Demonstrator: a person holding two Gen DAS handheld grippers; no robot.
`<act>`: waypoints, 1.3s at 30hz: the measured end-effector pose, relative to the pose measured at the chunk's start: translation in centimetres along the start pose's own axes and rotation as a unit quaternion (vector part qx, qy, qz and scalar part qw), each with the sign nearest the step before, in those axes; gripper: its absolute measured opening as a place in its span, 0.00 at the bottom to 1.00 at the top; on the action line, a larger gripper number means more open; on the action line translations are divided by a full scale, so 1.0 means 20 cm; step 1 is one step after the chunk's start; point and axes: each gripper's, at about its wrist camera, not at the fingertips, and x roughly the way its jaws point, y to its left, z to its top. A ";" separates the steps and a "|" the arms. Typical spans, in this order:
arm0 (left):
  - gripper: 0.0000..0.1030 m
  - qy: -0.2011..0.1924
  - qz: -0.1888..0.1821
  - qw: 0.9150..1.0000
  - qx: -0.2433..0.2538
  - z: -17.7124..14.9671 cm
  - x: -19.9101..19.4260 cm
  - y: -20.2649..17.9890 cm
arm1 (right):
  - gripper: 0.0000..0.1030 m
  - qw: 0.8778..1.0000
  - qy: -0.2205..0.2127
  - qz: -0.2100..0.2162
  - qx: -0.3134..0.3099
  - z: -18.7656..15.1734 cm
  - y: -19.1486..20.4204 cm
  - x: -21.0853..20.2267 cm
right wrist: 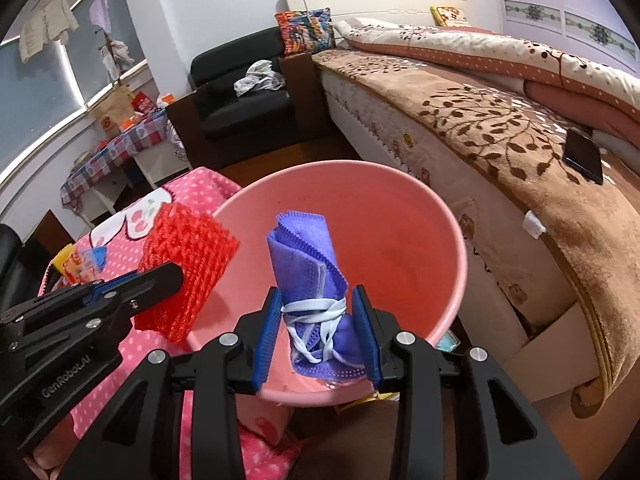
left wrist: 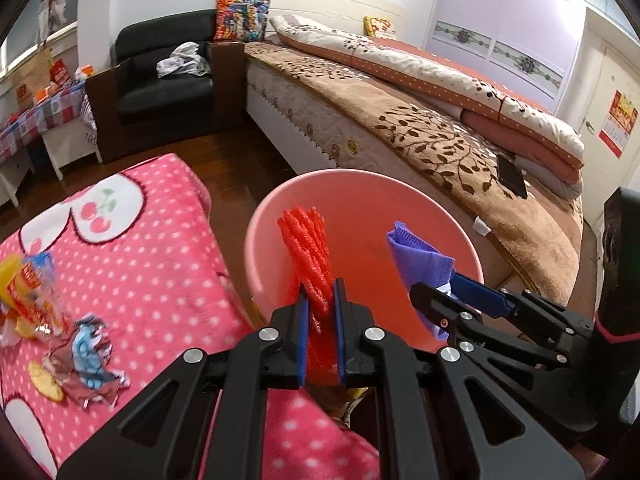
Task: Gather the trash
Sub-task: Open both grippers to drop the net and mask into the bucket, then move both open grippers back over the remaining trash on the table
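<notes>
A pink plastic bin (left wrist: 448,220) (right wrist: 432,216) stands on the floor beside the pink dotted blanket. My left gripper (left wrist: 320,300) is shut on a red foam net (left wrist: 308,256) and holds it over the bin's near left rim. In the right wrist view the left gripper (right wrist: 176,276) and its red foam net (right wrist: 188,272) show at the left. My right gripper (right wrist: 316,300) is shut on a rolled purple face mask (right wrist: 306,264) bound with its white straps, above the bin's mouth. The left wrist view shows the right gripper (left wrist: 444,286) with the mask (left wrist: 416,252) at the bin's right side.
Crumpled wrappers (left wrist: 86,348), a cracker (left wrist: 46,380) and a yellow-red packet (left wrist: 28,292) lie on the pink blanket (left wrist: 140,264). A bed (left wrist: 440,144) with a black phone (left wrist: 512,176) runs along the right. A black armchair (left wrist: 164,80) and a cluttered table (left wrist: 36,116) stand behind.
</notes>
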 end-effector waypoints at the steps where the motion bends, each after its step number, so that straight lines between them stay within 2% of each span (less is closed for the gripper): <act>1: 0.10 0.001 0.000 1.000 0.004 0.01 0.01 -0.01 | 0.35 1.000 0.000 -0.001 0.002 0.00 -0.01 0.00; 9: 0.10 0.029 0.006 0.999 0.032 0.04 0.12 -0.10 | 0.35 1.000 0.004 -0.007 0.014 0.01 -0.07 0.03; 18: 0.11 0.039 0.007 0.999 0.033 0.04 0.18 -0.13 | 0.35 1.000 -0.003 -0.005 0.021 0.02 -0.09 0.03; 19: 0.12 0.040 0.006 0.999 0.031 0.04 0.18 -0.13 | 0.35 1.000 -0.004 -0.005 0.021 0.02 -0.10 0.03; 23: 0.30 0.032 -0.008 0.999 0.024 0.05 0.16 -0.10 | 0.35 1.000 -0.010 -0.005 0.023 0.03 -0.11 0.02; 25: 0.35 0.027 -0.016 0.999 0.017 0.05 0.14 -0.08 | 0.35 1.000 -0.011 -0.004 0.025 0.03 -0.12 0.02; 28: 0.36 0.024 -0.015 0.999 0.014 0.05 0.13 -0.06 | 0.41 1.000 -0.012 -0.002 0.025 0.03 -0.12 0.01; 39: 0.36 0.027 0.005 1.000 0.001 0.01 0.06 -0.01 | 0.45 1.000 -0.015 0.012 0.011 0.00 -0.05 -0.03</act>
